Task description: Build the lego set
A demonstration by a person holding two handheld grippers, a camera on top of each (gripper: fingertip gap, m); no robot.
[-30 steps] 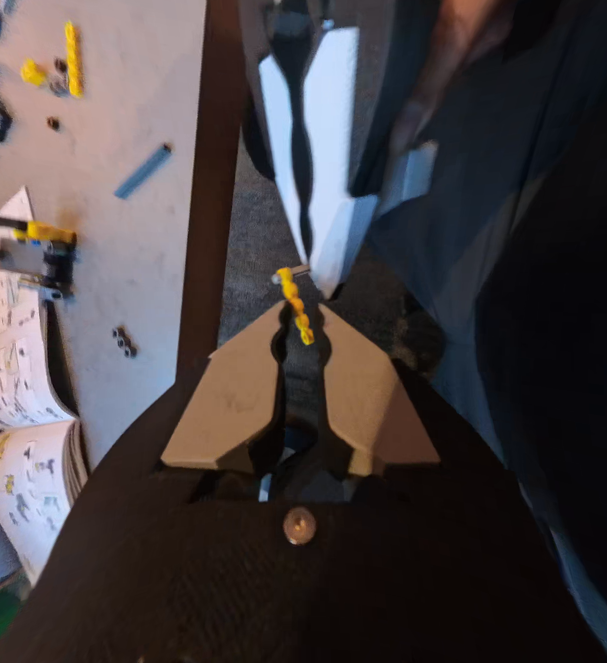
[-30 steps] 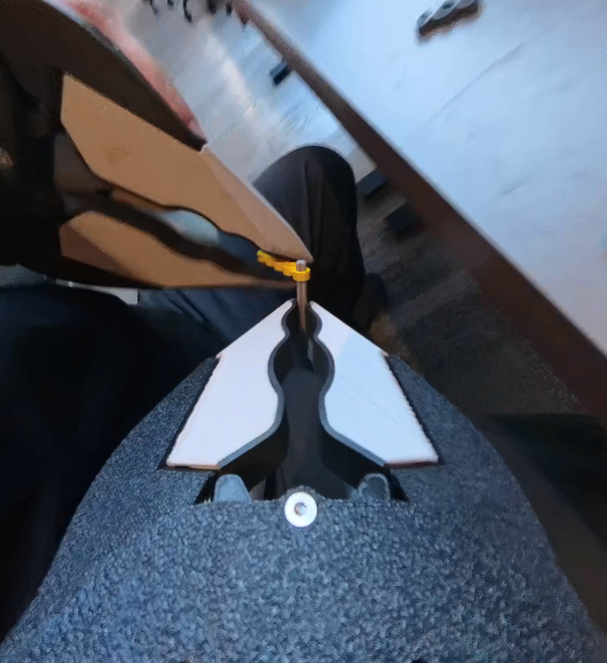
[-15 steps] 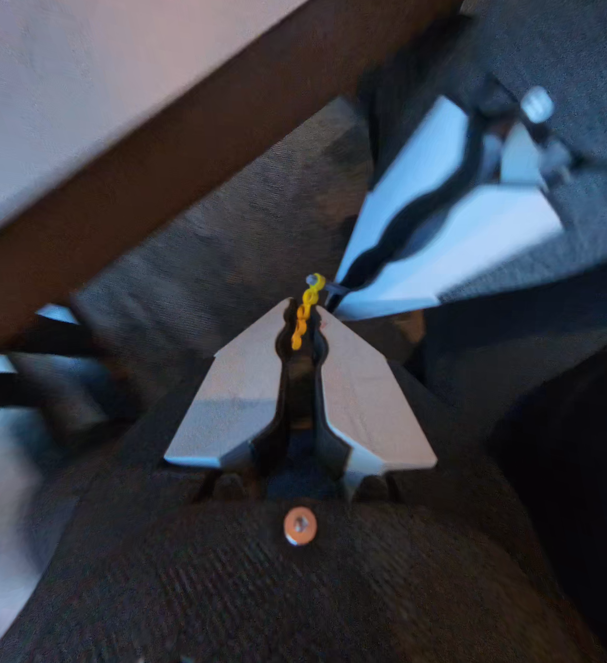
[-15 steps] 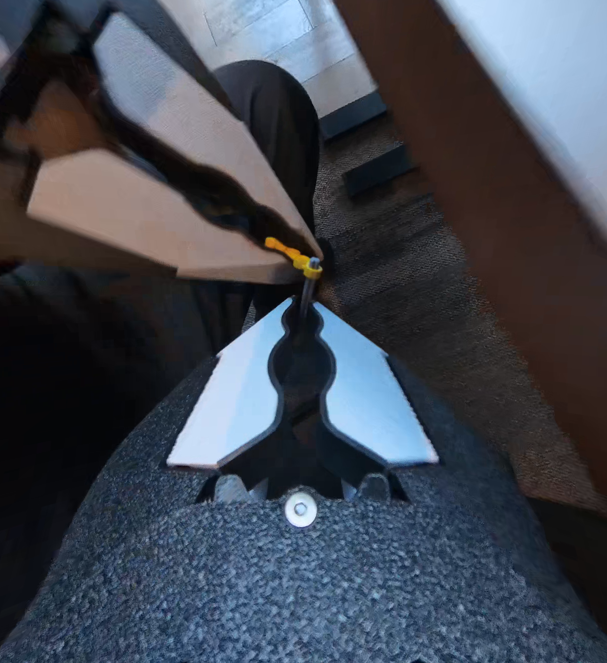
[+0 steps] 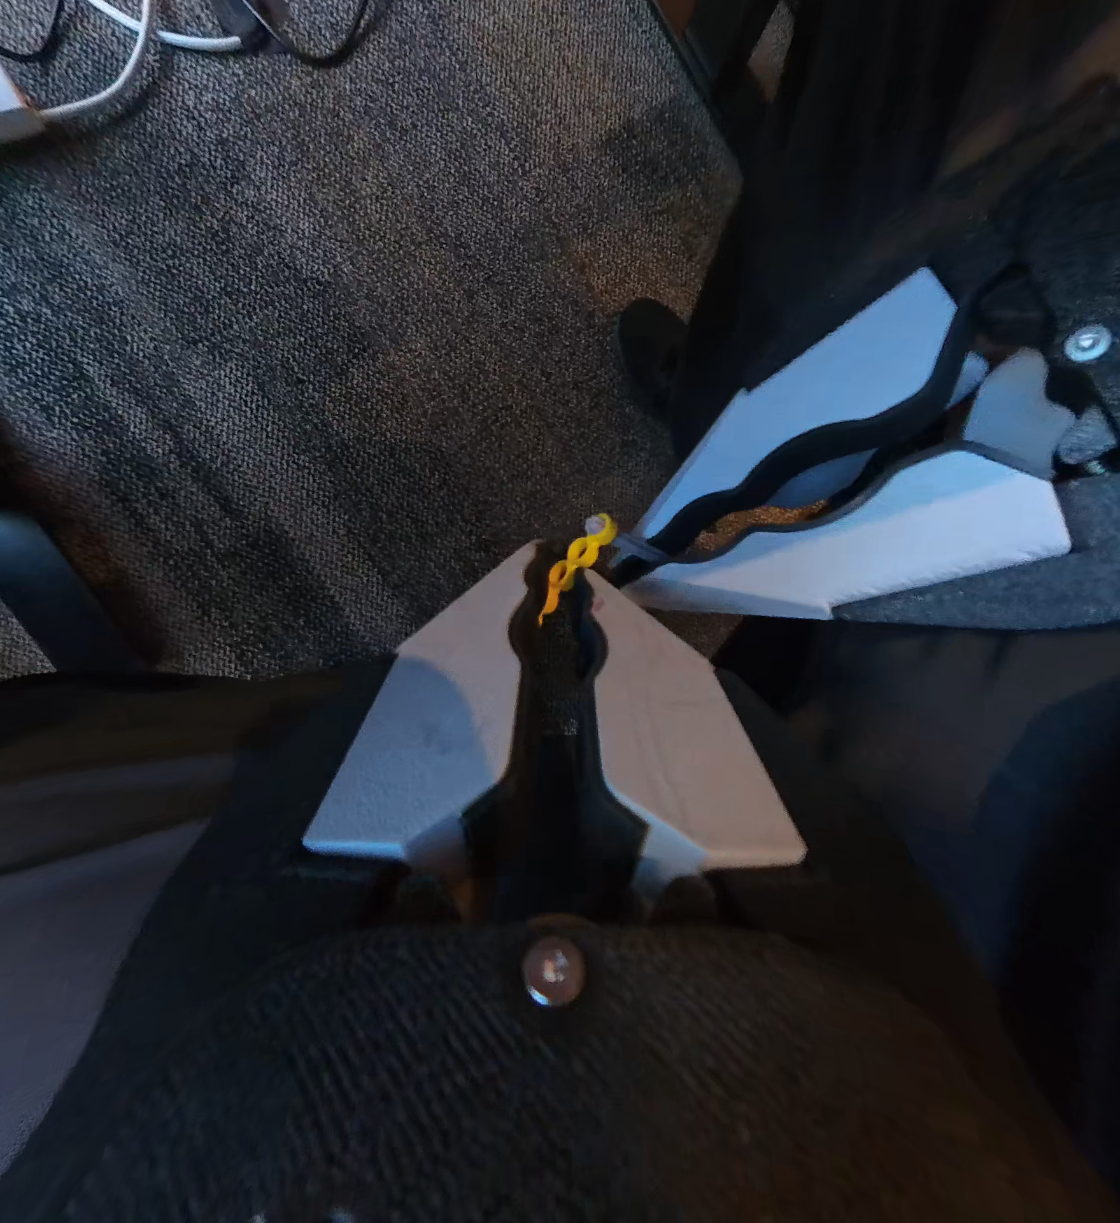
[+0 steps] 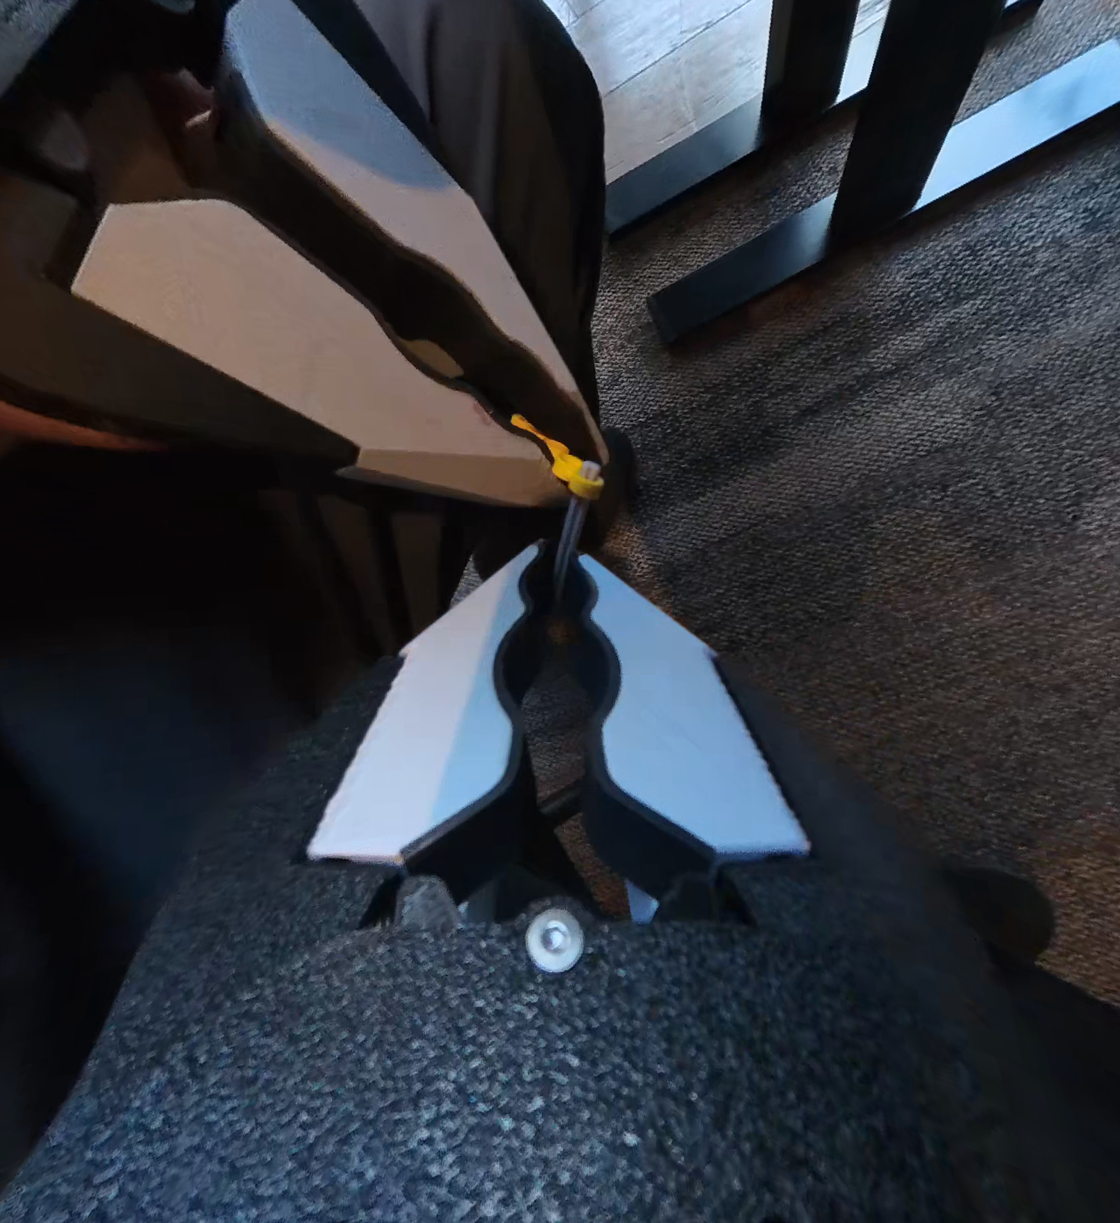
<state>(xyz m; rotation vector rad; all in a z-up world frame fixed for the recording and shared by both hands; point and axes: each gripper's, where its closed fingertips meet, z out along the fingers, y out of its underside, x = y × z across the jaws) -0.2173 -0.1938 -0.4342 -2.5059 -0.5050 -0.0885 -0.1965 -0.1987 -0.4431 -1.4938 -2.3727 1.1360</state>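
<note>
My left gripper (image 5: 560, 562) is shut on a thin yellow beam with holes (image 5: 573, 559), whose far end sticks out past the fingertips. My right gripper (image 6: 560, 559) is shut on a thin grey axle (image 6: 570, 536). The axle's tip sits in the end hole of the yellow beam (image 6: 573, 480). The two grippers meet tip to tip at an angle, held low over the carpet. The right gripper shows in the left wrist view (image 5: 633, 562) and the left gripper in the right wrist view (image 6: 587, 456).
Grey carpet (image 5: 319, 317) lies below. Black table legs and feet (image 6: 901, 145) stand at the upper right of the right wrist view. White and black cables (image 5: 127, 59) lie on the carpet at the upper left. A person's dark trouser leg (image 6: 517, 132) is close by. Only a small space, under 4 cm, lies between the two pairs of fingers.
Both grippers have swung down from beside the table edge to below it, over the carpet. The beam and axle have stayed joined and gripped throughout.
</note>
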